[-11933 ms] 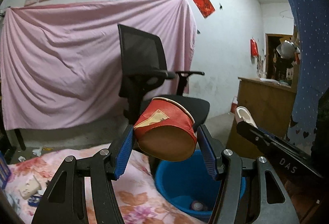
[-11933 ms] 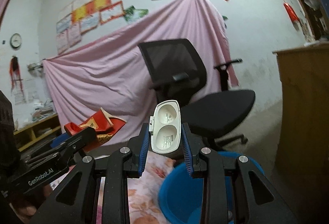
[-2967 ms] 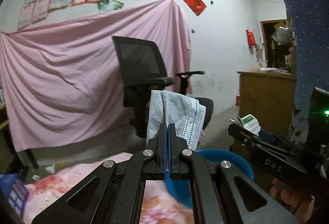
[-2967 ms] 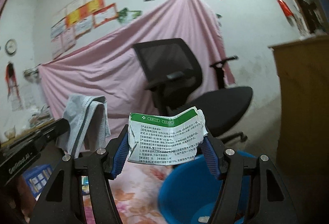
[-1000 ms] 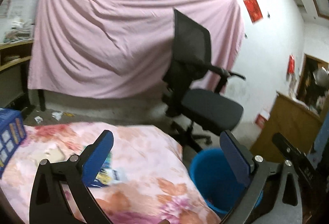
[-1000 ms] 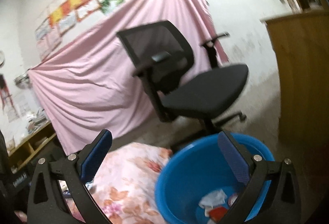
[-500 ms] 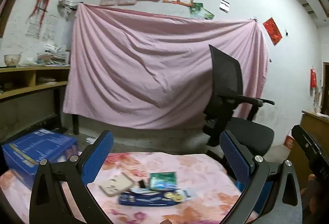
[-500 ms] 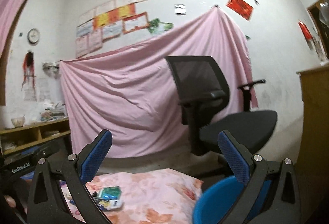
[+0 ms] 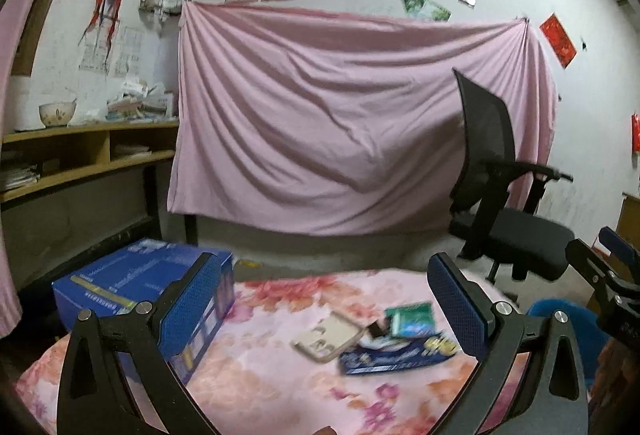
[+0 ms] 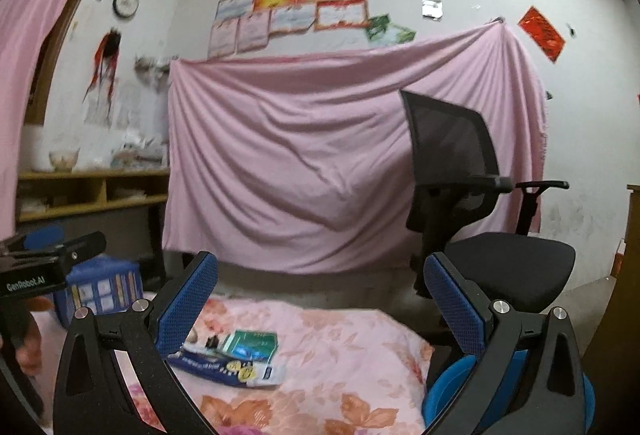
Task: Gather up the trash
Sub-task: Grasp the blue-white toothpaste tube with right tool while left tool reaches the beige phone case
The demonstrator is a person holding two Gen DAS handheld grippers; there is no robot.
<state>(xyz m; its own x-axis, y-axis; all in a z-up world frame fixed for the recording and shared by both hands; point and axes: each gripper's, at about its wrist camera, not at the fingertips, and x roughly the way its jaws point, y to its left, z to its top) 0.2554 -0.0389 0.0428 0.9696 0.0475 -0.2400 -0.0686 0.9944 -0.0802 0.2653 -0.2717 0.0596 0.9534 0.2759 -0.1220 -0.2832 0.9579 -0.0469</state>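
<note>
Pink floral-cloth surface [image 9: 280, 375], soft and wrinkled, open at centre; round blue plastic basin [image 10: 448, 391] just off its right edge. Rigid blue cardboard box [image 9: 132, 283] at left. Flat litter cluster: glossy blue wrapper [image 9: 396, 353], green packet [image 9: 412, 319], beige card [image 9: 326, 337], blurred. Left tool [image 9: 324, 299] and right tool [image 10: 320, 299]: spread wide, holding nothing.

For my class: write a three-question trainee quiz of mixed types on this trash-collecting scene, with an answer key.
1. True or false: the left tongs hold a piece of trash.
2. Multiple choice: the green packet lies A) in the blue basin, B) on the floral cloth, C) on the office chair.
3. Fill in: the big blue box sits toward the ____ side in the left wrist view.

Key: 1 false, both the left and right tongs are open and empty; 2 B; 3 left.
</note>
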